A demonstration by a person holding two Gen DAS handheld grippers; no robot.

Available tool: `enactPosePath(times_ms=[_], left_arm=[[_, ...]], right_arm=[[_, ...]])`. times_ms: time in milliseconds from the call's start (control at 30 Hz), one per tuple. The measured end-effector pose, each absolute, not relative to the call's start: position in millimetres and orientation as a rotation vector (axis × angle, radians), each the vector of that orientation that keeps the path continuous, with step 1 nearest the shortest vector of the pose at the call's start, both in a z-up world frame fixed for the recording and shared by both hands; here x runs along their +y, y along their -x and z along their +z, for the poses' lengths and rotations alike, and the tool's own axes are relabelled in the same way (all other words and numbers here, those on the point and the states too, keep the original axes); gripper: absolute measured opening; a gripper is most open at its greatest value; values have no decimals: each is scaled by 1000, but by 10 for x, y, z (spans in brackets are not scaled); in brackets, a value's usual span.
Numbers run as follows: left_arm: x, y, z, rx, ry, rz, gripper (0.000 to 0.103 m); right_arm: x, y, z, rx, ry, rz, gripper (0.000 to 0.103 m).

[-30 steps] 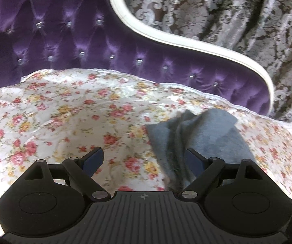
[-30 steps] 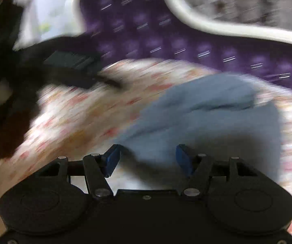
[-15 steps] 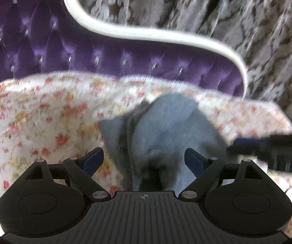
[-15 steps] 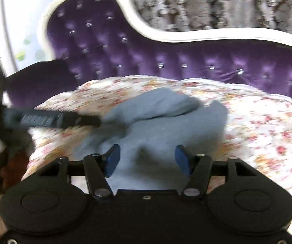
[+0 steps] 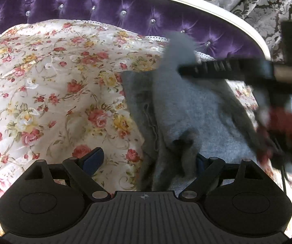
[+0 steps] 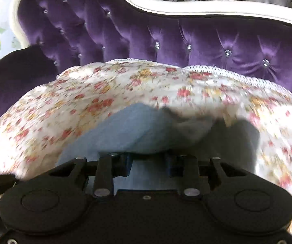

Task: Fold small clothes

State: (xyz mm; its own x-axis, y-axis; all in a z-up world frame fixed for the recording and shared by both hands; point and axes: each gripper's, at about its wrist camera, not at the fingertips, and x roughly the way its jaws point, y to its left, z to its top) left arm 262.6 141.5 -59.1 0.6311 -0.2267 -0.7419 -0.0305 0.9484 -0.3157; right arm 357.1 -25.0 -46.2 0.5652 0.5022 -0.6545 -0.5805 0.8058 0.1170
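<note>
Grey cloth point(image 5: 188, 109) lies rumpled on the floral sheet point(image 5: 50, 77) over the purple sofa point(image 5: 97, 6). Left gripper point(image 5: 148, 160) angled down, jaws wide apart, cloth edge bunched by its right finger, not clamped. Right gripper point(image 6: 149, 163) tilted down over the cloth; jaws have just been closing, cloth fold between them, grip unclear.

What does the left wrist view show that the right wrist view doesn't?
Only the left wrist view: the right gripper reaching in from the right over the grey garment, and the left gripper open, the garment's edge lying between its fingers.

Only the right wrist view: the right gripper's jaws from behind, just been closing, fairly narrow, grey cloth bunched at the tips; whether the pads pinch it I cannot tell.

Both: the garment, the floral cover, the purple tufted sofa back.
</note>
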Motion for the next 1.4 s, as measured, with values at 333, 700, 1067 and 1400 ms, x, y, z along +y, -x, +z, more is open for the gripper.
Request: enactPosePath(times_ms=[333, 700, 1067, 1400], left_arm=[[1408, -2602, -534, 866, 291, -117, 86], [1364, -2545, -515, 870, 249, -96, 87], [1289, -2559, -577, 911, 178, -51, 88], [1251, -2543, -580, 915, 138, -44, 89]], right_arm=[[-598, -3437, -352, 703, 5, 616, 58], [-967, -2408, -646, 605, 206, 492, 82], [-1149, -2351, -895, 661, 70, 454, 94], [-1184, -2368, -941, 664, 41, 450, 98]])
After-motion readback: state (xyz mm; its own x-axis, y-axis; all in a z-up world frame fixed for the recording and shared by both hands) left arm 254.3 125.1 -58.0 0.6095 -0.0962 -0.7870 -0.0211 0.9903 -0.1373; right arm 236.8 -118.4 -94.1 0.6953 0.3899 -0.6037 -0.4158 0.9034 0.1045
